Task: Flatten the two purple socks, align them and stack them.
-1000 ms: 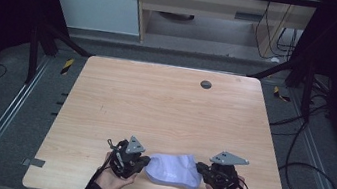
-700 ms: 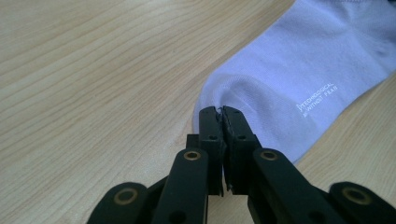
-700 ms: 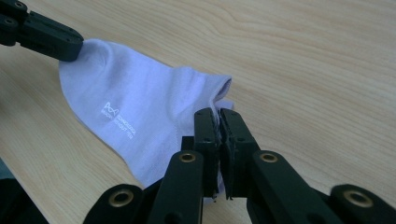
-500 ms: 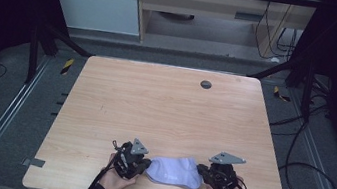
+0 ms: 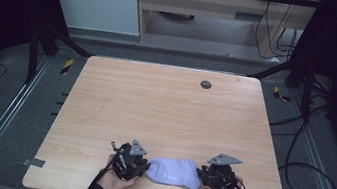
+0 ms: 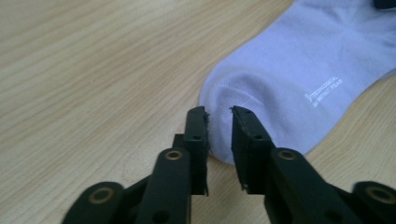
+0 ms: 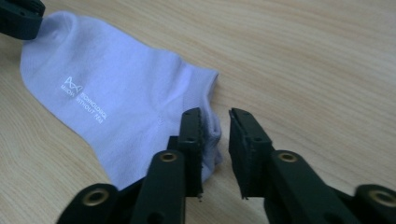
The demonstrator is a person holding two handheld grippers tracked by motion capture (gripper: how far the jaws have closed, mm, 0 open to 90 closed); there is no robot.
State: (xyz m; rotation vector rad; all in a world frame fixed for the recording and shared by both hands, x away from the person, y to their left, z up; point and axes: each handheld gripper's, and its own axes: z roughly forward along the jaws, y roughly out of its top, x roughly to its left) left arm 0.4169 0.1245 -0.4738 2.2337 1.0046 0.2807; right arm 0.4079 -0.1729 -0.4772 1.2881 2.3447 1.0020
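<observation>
From the high view, the sock (image 5: 173,172) lies flat near your edge of the counter (image 5: 164,109), its long axis running straight between your left tool (image 5: 144,166) and right tool (image 5: 201,175), each equally near its own end. In the left gripper view your left tool (image 6: 218,112) has just been opening, its jaws parted around the rounded toe without pinching it. In the right gripper view your right tool (image 7: 215,114) has likewise just been opening, loose at the cuff of the pale lilac sock (image 7: 116,102) with white lettering.
</observation>
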